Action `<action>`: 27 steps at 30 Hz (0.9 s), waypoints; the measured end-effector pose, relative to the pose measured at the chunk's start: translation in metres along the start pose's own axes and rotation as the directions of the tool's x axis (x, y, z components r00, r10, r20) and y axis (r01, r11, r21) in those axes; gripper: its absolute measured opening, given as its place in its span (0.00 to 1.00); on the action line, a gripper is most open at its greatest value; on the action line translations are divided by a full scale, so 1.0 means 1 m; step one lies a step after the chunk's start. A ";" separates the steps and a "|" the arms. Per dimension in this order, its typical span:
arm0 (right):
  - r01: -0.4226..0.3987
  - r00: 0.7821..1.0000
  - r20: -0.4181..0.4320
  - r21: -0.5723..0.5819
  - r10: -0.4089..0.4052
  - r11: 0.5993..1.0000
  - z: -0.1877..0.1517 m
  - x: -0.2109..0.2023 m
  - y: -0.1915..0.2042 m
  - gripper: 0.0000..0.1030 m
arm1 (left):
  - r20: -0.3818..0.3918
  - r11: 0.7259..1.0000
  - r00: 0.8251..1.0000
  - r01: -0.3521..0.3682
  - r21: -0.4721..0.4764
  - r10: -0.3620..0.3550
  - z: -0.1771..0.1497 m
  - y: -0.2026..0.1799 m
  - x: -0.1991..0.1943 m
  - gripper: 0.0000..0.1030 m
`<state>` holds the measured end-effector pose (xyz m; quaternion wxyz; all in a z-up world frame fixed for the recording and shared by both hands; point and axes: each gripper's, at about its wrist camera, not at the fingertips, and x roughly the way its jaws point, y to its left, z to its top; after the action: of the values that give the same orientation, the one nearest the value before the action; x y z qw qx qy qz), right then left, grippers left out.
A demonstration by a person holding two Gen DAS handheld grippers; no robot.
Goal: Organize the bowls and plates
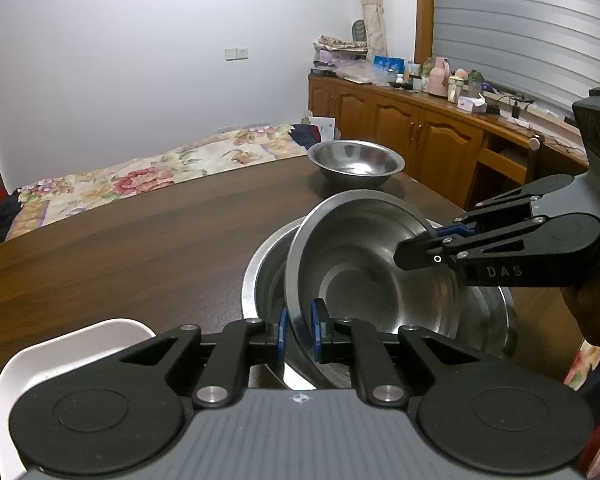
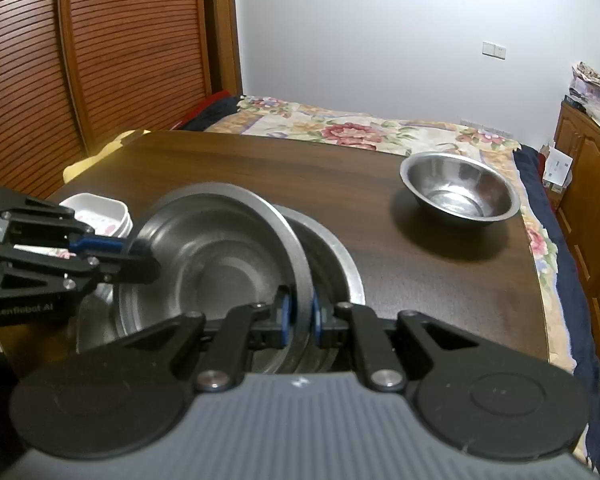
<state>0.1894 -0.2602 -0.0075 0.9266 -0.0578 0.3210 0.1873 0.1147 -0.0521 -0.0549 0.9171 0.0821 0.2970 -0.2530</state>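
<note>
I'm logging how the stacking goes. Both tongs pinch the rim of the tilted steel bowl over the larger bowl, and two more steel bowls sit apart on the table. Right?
Not quite. Only one steel bowl sits apart, as the right wrist view shows. Both the left tongs and right tongs do pinch the tilted bowl over the larger bowl.

steel bowl point(image 1: 360, 264): tilted inside larger steel bowl point(image 1: 488, 320) | third steel bowl point(image 1: 356, 160): upright, apart | white dishes point(image 2: 100, 216): stacked

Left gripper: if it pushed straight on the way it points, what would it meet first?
The tilted steel bowl whose rim the left gripper already pinches; beyond it, probably the larger bowl underneath.
</note>
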 end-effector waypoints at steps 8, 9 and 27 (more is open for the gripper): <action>0.007 1.000 0.002 -0.005 -0.007 1.000 0.001 0.001 0.000 0.13 | -0.003 1.000 1.000 0.001 -0.001 -0.001 0.003 0.000 0.004 0.13; 0.007 1.000 0.001 -0.005 -0.007 1.000 0.001 0.001 0.000 0.13 | -0.002 1.000 1.000 0.003 -0.002 -0.003 0.003 0.000 0.004 0.13; 0.003 0.999 0.042 0.001 -0.003 1.000 0.004 -0.002 0.003 0.25 | -0.002 1.000 1.000 -0.007 -0.024 0.007 0.004 0.006 0.007 0.15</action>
<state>0.1886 -0.2569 -0.0027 0.9334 -0.0541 0.3015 0.1867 0.1240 -0.0512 -0.0557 0.9185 0.0723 0.3009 -0.2463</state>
